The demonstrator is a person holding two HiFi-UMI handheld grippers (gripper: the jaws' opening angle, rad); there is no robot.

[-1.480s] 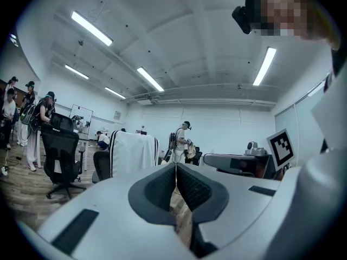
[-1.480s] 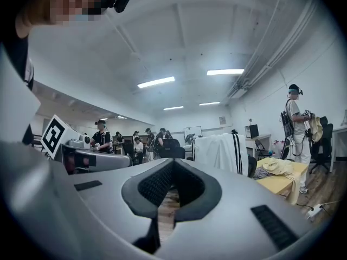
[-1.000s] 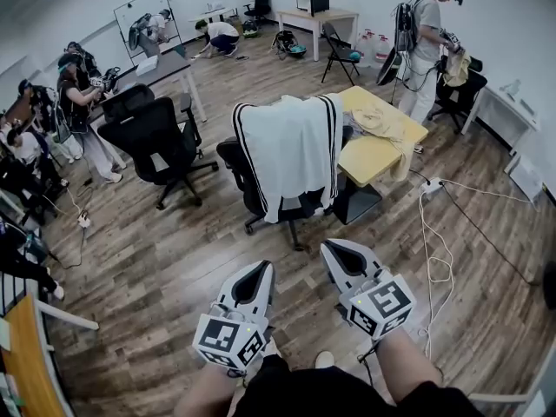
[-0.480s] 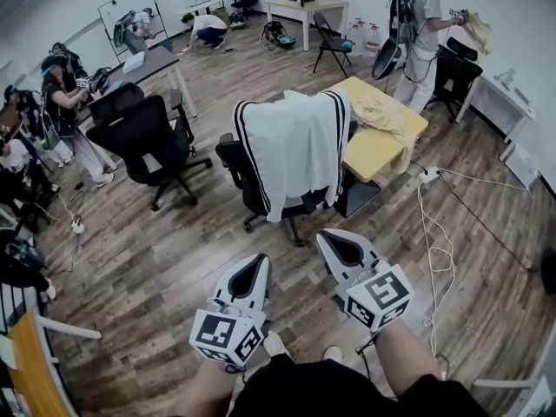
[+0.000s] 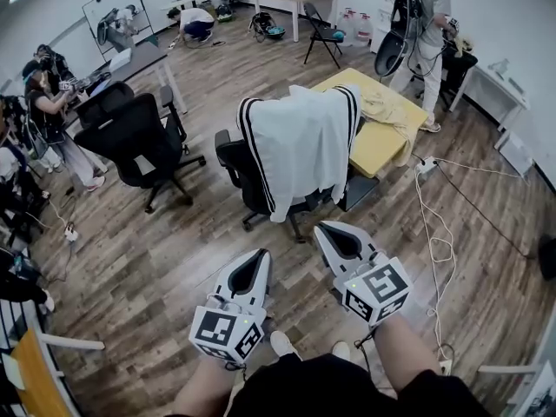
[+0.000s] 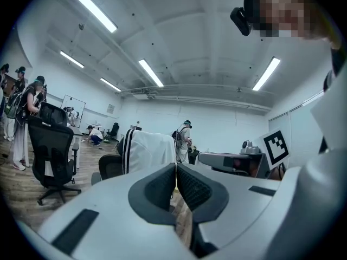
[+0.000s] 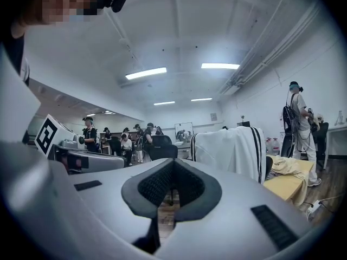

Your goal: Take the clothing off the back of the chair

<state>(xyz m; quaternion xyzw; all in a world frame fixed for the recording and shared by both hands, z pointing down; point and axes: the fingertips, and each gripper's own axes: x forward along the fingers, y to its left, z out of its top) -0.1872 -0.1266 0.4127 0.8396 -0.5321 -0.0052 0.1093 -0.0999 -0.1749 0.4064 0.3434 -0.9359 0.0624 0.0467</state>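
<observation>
White cloth with black stripes is what you are facing: a jacket [image 5: 300, 150] draped over the back of a black office chair [image 5: 236, 165] in the middle of the room, beyond both of your tongs and well apart from them. It hangs from the top of the backrest and covers most of it, so that only the seat, one armrest on the left and the wheeled base show below and beside it. Paired black stripes run down its left edge and again down its right edge, and the plain white panel between them falls in soft folds to a loose lower hem. Your left gripper [image 5: 258, 255] is held low over the wooden floor [image 5: 156, 259], its two jaws pressed together at the tips with nothing between them. Your right gripper [image 5: 325, 229] sits just beside it, a little farther out, and its jaws are likewise closed and empty, their dark ribbed pads meeting. Both point toward the chair, and from each gripper view the jacket shows past the tips. Right of the chair, touching or nearly touching it, stands a yellow table [image 5: 375, 150] with a crumpled beige cloth [image 5: 384, 107] lying on its far side. A white cable [image 5: 434, 233] snakes across the floor on the right. Another black office chair [image 5: 130, 133] stands to the left, and a person with a backpack [image 5: 430, 24] stands at the far right.
</observation>
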